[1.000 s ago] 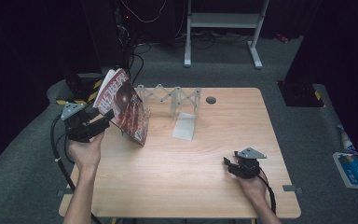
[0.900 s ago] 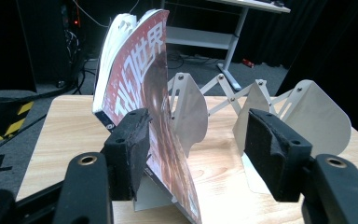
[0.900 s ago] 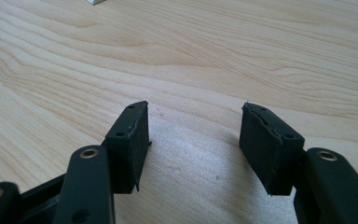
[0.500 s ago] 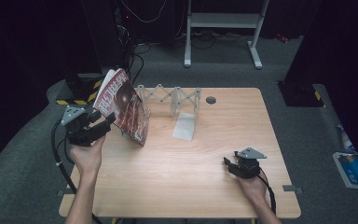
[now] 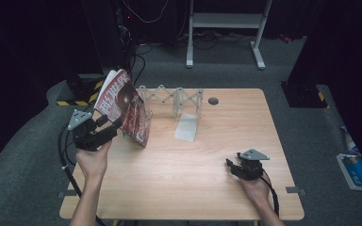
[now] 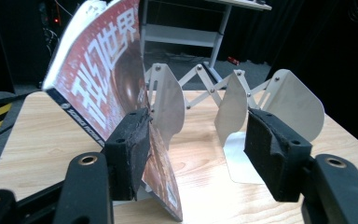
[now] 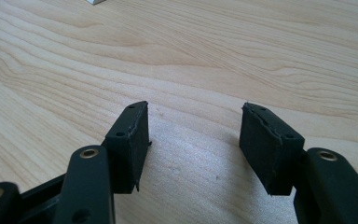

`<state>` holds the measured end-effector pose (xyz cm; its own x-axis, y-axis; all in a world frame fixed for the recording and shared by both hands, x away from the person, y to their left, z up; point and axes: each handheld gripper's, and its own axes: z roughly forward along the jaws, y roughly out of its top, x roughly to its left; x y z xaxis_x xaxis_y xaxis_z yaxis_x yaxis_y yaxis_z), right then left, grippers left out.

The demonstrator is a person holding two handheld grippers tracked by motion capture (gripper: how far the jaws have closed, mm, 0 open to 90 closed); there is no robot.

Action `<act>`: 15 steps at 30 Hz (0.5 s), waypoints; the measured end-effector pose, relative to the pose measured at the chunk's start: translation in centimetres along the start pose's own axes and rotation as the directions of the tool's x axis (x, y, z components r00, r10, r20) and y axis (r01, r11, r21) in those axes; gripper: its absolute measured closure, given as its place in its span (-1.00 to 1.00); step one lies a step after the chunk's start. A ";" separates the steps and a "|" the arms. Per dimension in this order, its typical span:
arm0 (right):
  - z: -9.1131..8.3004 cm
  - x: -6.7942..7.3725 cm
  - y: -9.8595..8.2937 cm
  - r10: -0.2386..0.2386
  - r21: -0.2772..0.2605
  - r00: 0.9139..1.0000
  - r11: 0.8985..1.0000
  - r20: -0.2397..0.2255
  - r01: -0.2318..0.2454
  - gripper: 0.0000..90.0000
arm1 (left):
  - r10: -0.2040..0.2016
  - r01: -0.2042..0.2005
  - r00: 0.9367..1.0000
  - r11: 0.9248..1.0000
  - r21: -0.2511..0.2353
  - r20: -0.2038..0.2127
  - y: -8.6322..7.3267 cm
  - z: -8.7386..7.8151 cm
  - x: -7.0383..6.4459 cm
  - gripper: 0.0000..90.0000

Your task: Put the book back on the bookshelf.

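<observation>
My left claw [image 6: 196, 154] is gaping wide; the magazine [image 6: 116, 93] is leaning against its left pad, rack [image 6: 233, 100] just ahead.

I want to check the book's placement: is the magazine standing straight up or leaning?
Leaning. The magazine tilts with its top toward the table's left edge, its bottom edge beside the folding rack. The open left gripper is at its cover.
</observation>
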<state>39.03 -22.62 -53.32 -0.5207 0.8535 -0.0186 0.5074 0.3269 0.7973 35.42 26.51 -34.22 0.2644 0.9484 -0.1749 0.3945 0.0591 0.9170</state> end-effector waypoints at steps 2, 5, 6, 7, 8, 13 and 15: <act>0.0 0.0 0.0 0.002 0.001 1.000 1.000 0.000 -0.002 -0.05 | -0.001 0.001 1.000 1.000 0.000 0.004 -0.1 0.1 -0.1 -0.10; 0.0 0.0 0.0 0.001 0.000 1.000 1.000 0.000 -0.001 -0.05 | 0.003 -0.003 1.000 1.000 0.004 0.013 -0.2 0.2 -0.4 -0.10; 0.0 0.0 0.0 0.001 0.000 1.000 1.000 0.000 -0.001 -0.05 | 0.003 -0.003 1.000 1.000 0.004 0.015 -0.3 0.2 -0.4 -0.10; 0.0 0.0 0.0 0.000 0.000 1.000 1.000 0.000 0.000 -0.05 | 0.006 -0.006 1.000 1.000 0.006 0.019 -0.4 0.3 -0.6 -0.10; 0.0 0.0 0.0 0.000 0.000 1.000 1.000 0.000 0.000 -0.05 | 0.006 -0.006 1.000 1.000 0.006 0.019 -0.4 0.3 -0.6 -0.10; 0.0 0.0 0.0 0.003 0.001 1.000 1.000 0.001 -0.003 -0.05 | 0.004 -0.004 1.000 1.000 0.001 0.021 -0.7 0.4 -0.9 -0.10; 0.0 0.0 0.0 0.003 0.001 1.000 1.000 0.000 -0.003 -0.05 | 0.005 -0.005 1.000 1.000 0.003 0.024 -0.8 0.5 -1.0 -0.09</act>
<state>39.01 -22.60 -53.32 -0.5189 0.8547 -0.0162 0.5099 0.3247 0.7966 35.30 25.39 -34.99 0.2871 0.9411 -0.1787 0.3959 0.0533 0.9168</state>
